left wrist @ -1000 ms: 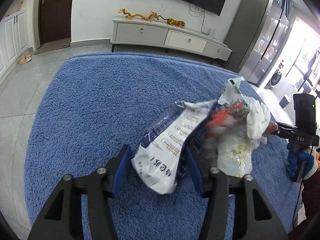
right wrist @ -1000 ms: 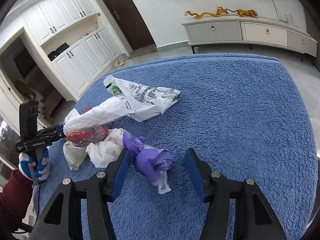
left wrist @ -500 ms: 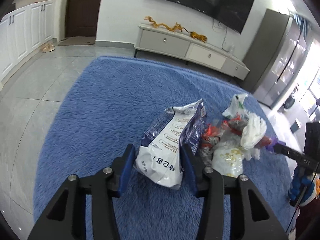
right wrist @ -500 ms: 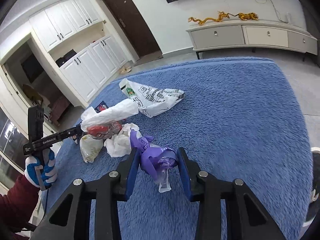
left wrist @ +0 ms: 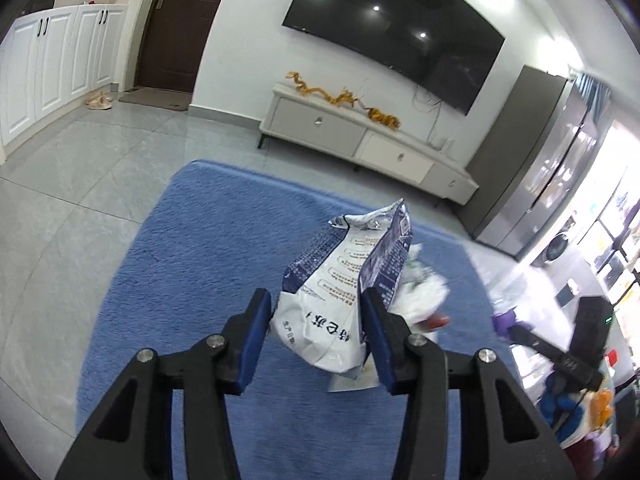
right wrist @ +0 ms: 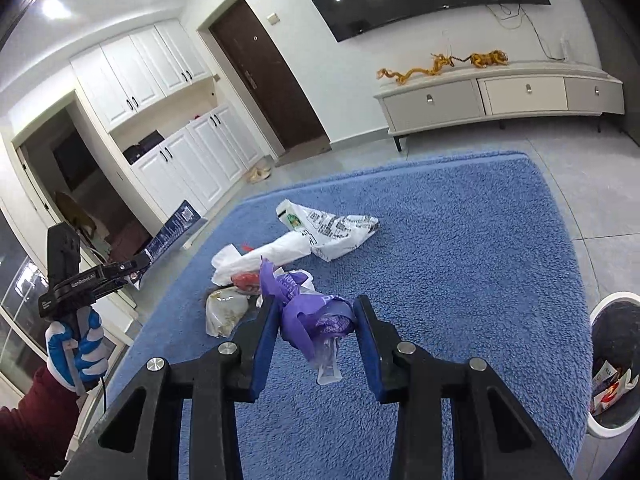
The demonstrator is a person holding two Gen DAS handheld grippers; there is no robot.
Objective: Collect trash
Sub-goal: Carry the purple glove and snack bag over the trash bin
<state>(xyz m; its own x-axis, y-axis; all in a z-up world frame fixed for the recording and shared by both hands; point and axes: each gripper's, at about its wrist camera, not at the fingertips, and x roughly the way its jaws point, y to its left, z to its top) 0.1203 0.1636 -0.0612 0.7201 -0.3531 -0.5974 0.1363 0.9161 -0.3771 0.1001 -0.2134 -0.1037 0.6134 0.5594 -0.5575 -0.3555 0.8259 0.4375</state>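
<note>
My left gripper [left wrist: 316,300] is shut on a white and dark-blue snack bag [left wrist: 344,276] and holds it up above the blue rug [left wrist: 192,264]. In the right wrist view that gripper [right wrist: 136,262] shows at the left in a gloved hand, with the bag [right wrist: 176,232] sticking out of it. My right gripper [right wrist: 316,308] is shut on a crumpled purple wrapper [right wrist: 296,292] with a clear plastic tail, just above the rug [right wrist: 460,248]. Behind it on the rug lie a printed white bag [right wrist: 336,228], a long white plastic bag [right wrist: 272,254], a red wrapper [right wrist: 246,280] and a clear bag [right wrist: 226,312].
A white bin with a black liner [right wrist: 600,312] stands off the rug's right edge, with some trash inside. A low TV cabinet [right wrist: 500,92] runs along the far wall. Grey tiled floor [left wrist: 80,184] surrounds the rug. A tall grey fridge [left wrist: 532,160] stands to the right.
Both grippers closed on their items and rose. The snack bag left the pile with the left gripper, and the purple wrapper came up off the rug in the right gripper.
</note>
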